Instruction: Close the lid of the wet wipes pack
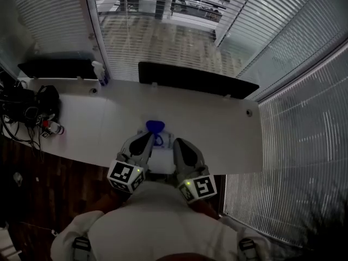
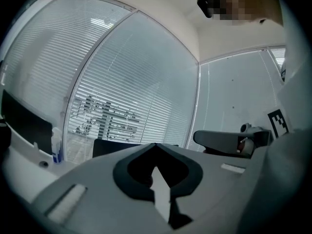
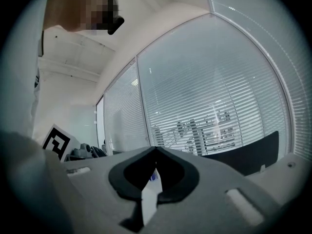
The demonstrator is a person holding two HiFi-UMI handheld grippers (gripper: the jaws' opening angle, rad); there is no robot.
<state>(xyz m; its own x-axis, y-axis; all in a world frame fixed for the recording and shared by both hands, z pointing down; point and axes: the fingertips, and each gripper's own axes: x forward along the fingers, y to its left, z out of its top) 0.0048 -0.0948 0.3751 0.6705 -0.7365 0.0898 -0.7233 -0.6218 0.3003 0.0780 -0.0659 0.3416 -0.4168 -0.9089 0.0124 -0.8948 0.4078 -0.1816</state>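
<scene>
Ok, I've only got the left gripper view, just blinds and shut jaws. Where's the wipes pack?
Observer: In the head view the wipes pack lies near the front edge of the white table, between the left gripper and the right gripper.
Operator: Is its lid down?
Observer: It seems not. What looks like the blue lid stands up at the pack's far end.
Operator: And the right gripper's jaws?
Observer: Its own view shows them together, with nothing held.
</scene>
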